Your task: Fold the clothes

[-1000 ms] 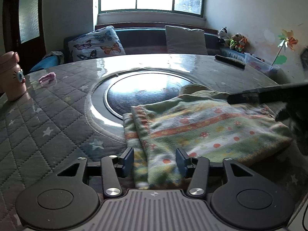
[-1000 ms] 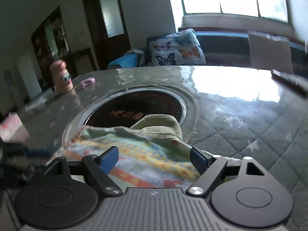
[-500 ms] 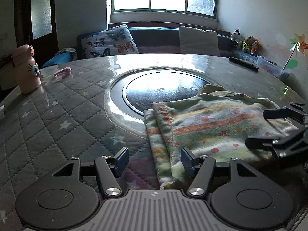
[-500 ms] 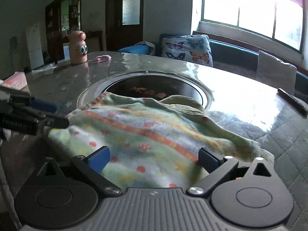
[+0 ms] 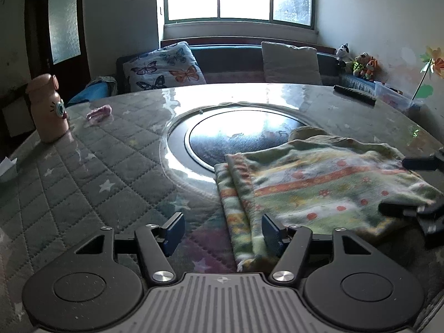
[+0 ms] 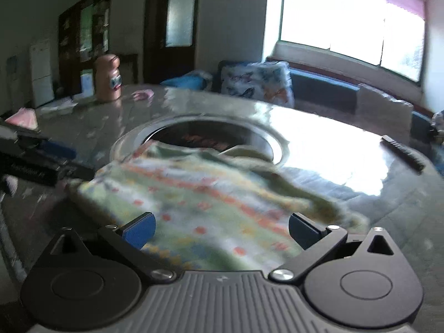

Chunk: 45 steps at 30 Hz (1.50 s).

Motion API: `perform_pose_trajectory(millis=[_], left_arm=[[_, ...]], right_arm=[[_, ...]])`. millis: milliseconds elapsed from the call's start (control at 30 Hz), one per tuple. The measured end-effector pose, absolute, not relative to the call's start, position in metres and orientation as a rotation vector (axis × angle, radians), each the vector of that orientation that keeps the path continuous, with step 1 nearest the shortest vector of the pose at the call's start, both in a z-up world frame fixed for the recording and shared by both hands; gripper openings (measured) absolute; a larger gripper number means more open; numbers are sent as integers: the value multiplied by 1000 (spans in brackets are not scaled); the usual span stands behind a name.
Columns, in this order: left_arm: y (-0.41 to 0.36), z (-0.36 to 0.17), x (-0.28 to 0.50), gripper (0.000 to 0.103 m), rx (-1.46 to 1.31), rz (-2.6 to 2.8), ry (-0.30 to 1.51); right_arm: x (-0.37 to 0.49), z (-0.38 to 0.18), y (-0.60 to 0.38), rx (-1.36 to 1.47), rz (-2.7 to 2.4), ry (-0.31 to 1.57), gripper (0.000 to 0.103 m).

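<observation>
A folded green garment [image 5: 319, 188] with orange stripes and red dots lies flat on the table, partly over the round black inset. My left gripper [image 5: 223, 233] sits at the garment's near left corner. Its jaws are opening, and the corner lies loose by the right pad with nothing pressing on it. My right gripper [image 6: 222, 231] faces the garment [image 6: 208, 194] from the opposite end. Its jaws are opening wide over the cloth edge without gripping it. Each gripper shows in the other's view: the right gripper [image 5: 394, 186] at the far right, the left gripper [image 6: 72, 161] at the far left.
The table [image 5: 83, 180] has a quilted star cover under glass and a round black inset [image 5: 244, 138]. A pink bottle [image 5: 50, 108] and a small pink item [image 5: 99, 112] stand far left, a black remote [image 5: 355, 94] far right. A cushioned bench runs behind.
Both grippers have opened wider and let the garment lie flat. The right gripper has drawn back to the garment's right end, and its view has swung and blurred.
</observation>
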<state>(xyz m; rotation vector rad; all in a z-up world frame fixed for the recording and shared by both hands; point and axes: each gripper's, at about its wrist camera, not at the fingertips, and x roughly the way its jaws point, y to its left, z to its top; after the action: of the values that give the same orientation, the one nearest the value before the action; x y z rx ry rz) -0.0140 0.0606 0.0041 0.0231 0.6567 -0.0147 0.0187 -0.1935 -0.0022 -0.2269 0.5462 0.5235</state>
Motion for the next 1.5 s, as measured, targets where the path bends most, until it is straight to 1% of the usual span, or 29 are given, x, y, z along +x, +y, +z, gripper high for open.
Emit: perform_pose_trajectory(millis=[167,367,667,733,867,1067,1133,1167,1500], left_arm=[[45,9,-14,72,39,-57,642],[33,-1,-7,73,63,-72,680],[35,-8,-8,80,57,-49,693],[36,-9,-7,84,52,-41,694],[37,-10,-7,86,38,-28,700],[32,-6,-5,94,64,12,705],[31,-5,-4,102,68,25,704],[31,-4,-3,103,69,30,704],[16,10,6,103,33,24,674]], right_arm=[[27,0,-209,-221,425,541,103],[30,-22,-216,-229,402,607,103],[35,-26,-222,-176,418,619,103],[36,-26,-224,-156,424,627,103],[36,-26,-225,-150,422,625,103],[35,-27,-226,-143,426,626,103],[36,-27,-227,-137,433,630,103],[36,-27,-227,-134,437,632,103],[37,-27,-230,-120,471,641,103]])
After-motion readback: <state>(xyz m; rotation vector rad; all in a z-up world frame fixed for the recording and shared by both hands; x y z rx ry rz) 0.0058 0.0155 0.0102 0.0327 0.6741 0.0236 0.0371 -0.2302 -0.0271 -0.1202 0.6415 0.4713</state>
